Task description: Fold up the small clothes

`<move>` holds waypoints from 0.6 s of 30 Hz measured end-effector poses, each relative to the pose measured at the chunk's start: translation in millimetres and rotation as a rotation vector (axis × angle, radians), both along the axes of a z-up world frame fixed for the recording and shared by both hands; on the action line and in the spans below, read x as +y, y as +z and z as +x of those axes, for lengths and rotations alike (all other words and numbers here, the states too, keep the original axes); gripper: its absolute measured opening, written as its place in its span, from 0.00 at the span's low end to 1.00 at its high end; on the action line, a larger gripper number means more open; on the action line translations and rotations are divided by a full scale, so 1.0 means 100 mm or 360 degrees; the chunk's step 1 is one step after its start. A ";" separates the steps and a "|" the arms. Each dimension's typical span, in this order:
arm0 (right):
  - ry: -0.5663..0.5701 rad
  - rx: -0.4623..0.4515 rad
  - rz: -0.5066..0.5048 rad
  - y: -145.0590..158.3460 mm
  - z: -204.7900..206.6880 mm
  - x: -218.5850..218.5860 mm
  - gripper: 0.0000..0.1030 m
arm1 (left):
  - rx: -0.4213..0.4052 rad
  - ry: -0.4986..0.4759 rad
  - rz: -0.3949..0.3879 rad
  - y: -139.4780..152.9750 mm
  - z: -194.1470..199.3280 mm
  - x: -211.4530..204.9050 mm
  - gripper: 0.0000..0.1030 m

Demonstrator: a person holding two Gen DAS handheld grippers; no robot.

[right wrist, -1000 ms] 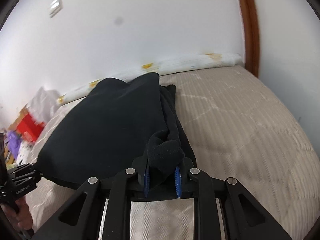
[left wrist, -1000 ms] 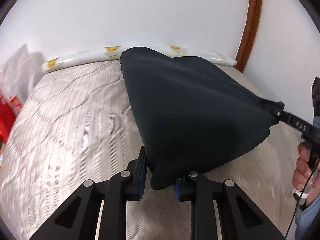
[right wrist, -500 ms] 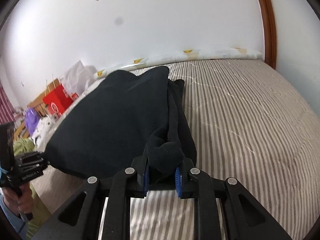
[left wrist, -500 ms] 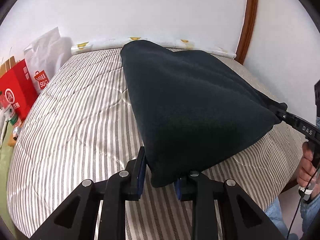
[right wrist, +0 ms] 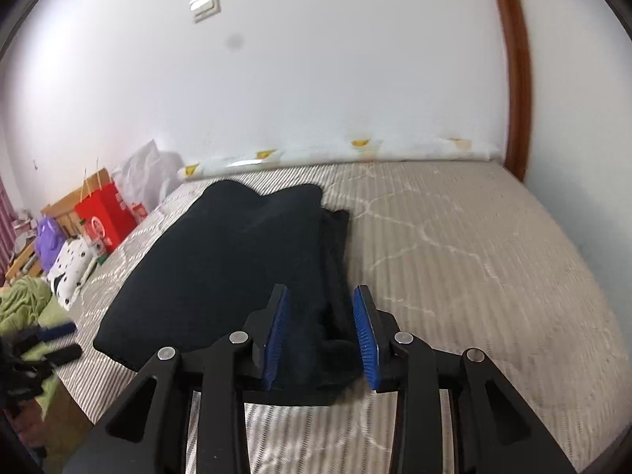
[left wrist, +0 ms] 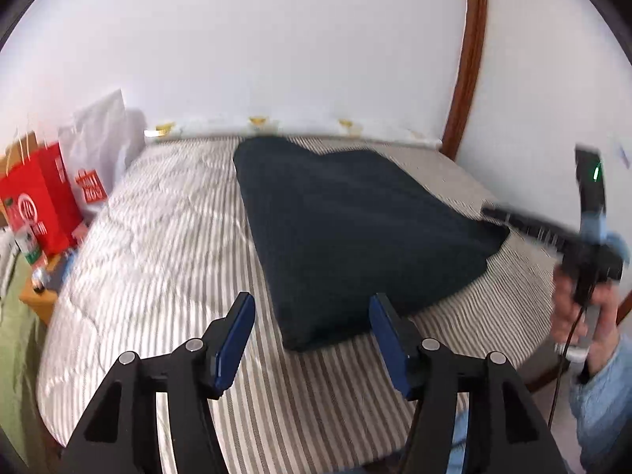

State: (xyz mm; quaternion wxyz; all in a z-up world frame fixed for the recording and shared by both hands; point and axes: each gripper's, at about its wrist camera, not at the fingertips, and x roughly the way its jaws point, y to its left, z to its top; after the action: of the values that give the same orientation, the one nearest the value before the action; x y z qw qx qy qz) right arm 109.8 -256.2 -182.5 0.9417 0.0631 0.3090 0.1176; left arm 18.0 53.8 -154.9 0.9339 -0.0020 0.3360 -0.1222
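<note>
A dark navy garment [left wrist: 347, 229] lies folded flat on a bed [left wrist: 158, 245] covered by a quilted spread with thin grey and white stripes. The garment sits across the middle of the bed, its near corner toward the bed's front edge. In the right wrist view a second, narrower fold of the same cloth lies along its right side.

A plain white wall [left wrist: 276, 47] stands behind the bed, with a light switch [right wrist: 204, 4] high on it and a curved brown wooden frame [left wrist: 470, 59] at the right. A rolled white cloth with yellow marks [right wrist: 355, 152] runs along the wall at the bed's far edge. Beside the bed on the left stand a red paper bag [left wrist: 35, 205] and a white bag [left wrist: 102, 130].

The left tongs [left wrist: 310, 335] are opening, wide apart, and hold nothing; the garment's near corner lies between the blue pads without touching them. The right tongs [right wrist: 320, 335] are opening too, less far, with the garment's thick edge in the gap, the pads clear of it. A hand [left wrist: 580, 308] in a light blue sleeve grips the right tool's handle.
</note>
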 end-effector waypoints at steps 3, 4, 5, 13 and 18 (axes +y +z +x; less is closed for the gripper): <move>-0.0035 0.0089 -0.0107 -0.22 0.10 0.12 0.31 | 0.0020 0.0038 -0.0012 -0.01 0.22 -0.04 0.56; -0.0074 0.0128 -0.0141 -0.33 0.12 0.13 0.30 | 0.0048 0.0060 -0.0020 -0.04 0.32 -0.04 0.56; -0.0070 0.0176 -0.0143 -0.45 0.12 0.12 0.30 | 0.0079 0.0075 -0.0027 -0.08 0.41 -0.04 0.56; 0.0042 0.0193 -0.0113 -0.25 0.13 0.01 0.30 | 0.0231 -0.0009 0.0026 -0.46 0.61 -0.07 0.57; 0.0046 0.0150 -0.0101 0.06 0.57 0.02 0.32 | 0.0167 -0.0003 -0.0036 -0.23 0.76 0.01 0.57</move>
State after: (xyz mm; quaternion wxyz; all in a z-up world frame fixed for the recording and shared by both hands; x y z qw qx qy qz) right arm 166.9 -253.9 -176.3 0.9258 0.0343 0.3574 0.1184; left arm 94.4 54.4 -177.7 0.9147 -0.0187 0.3832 -0.1268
